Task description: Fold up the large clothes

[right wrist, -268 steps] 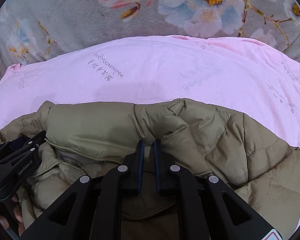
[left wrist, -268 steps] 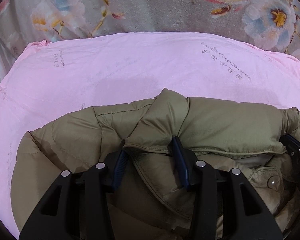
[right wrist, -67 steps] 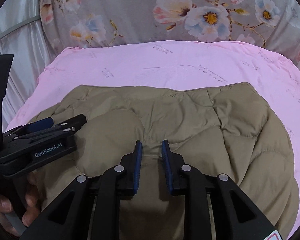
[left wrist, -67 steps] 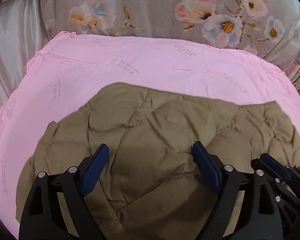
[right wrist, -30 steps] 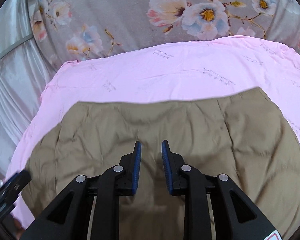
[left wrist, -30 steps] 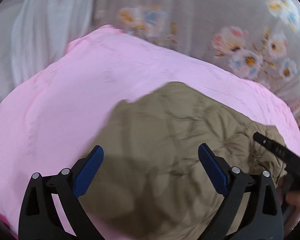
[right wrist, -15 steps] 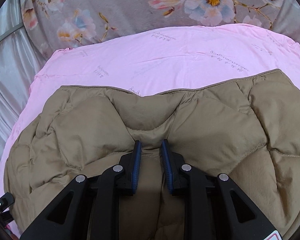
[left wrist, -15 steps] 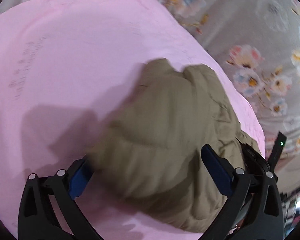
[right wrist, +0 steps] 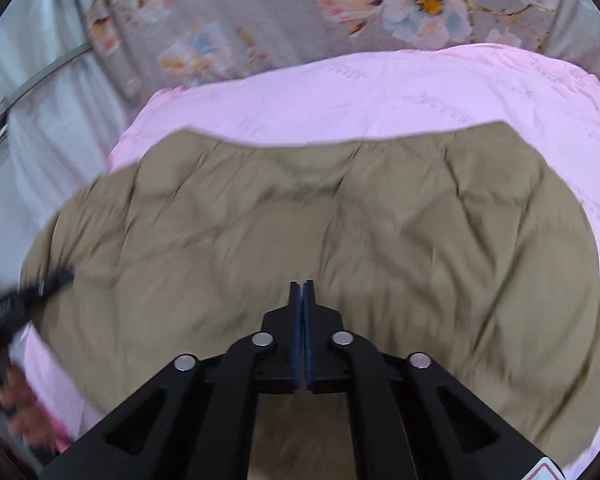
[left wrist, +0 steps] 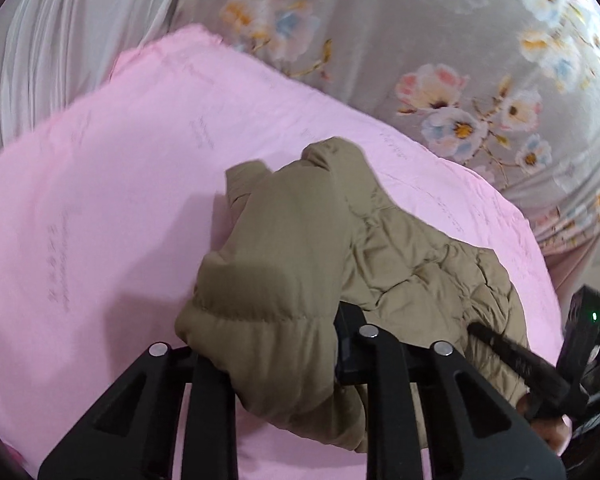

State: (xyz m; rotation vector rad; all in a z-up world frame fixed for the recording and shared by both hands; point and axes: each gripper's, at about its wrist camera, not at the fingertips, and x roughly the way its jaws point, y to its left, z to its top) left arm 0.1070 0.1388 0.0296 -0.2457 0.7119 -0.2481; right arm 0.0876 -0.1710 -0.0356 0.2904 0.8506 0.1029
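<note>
The olive quilted jacket (right wrist: pixel 320 236) is lying on the pink sheet (right wrist: pixel 400 96), spreading over most of its near half and reaching toward the sheet's left edge; a bare band of pink is showing between the jacket's far hem and the sheet's far edge, where the grey floral bedcover (right wrist: pixel 260 4) is beginning; pale white fabric (right wrist: pixel 48 128) is hanging beyond the sheet's left edge.

In the right wrist view the right gripper (right wrist: pixel 301 286) is hovering over the middle of the jacket's near part with its blue pads pressed together, a thin dark line being the only gap; no cloth is showing between them, though whether the tips are touching the quilting is not clear; the picture is blurred at the edges. At the left border the left gripper (right wrist: pixel 40 288) is appearing as a dark smear against the jacket's left side, with the person's hand (right wrist: pixel 16 412) below it near the sheet's near left corner.

In the left wrist view a puffy fold of the jacket (left wrist: pixel 300 264) is bulging up between the left gripper's (left wrist: pixel 268 340) black arms and hiding its fingertips; the fold is filling the space between the arms, so the claw is gripping that bunched edge, the cloth rising off the pink sheet (left wrist: pixel 100 200); the rest of the jacket is trailing toward the sheet's right edge, where the right gripper (left wrist: pixel 512 356) is showing as a dark blurred bar.
</note>
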